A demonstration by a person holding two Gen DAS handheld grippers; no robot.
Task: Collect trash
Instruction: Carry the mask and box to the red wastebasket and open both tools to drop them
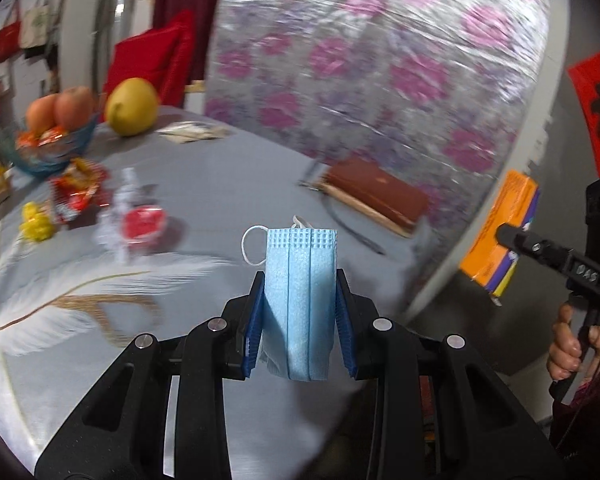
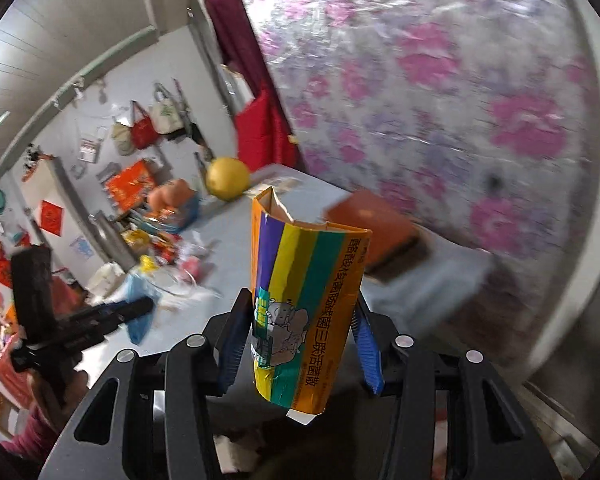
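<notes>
Above the grey bench [image 1: 228, 168], the left gripper [image 1: 300, 308] clamps a blue mask [image 1: 298, 280]; the right gripper [image 2: 300, 332] clamps an orange box [image 2: 304, 300], apparently medicine.

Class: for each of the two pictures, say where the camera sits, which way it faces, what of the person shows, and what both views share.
Left wrist: on the left claw, looking over the table; holds a blue mask; right hand shows.
Right wrist: on the right claw, facing the floral sheet; holds a striped box.
Shared: yellow fruit, brown book.
</notes>
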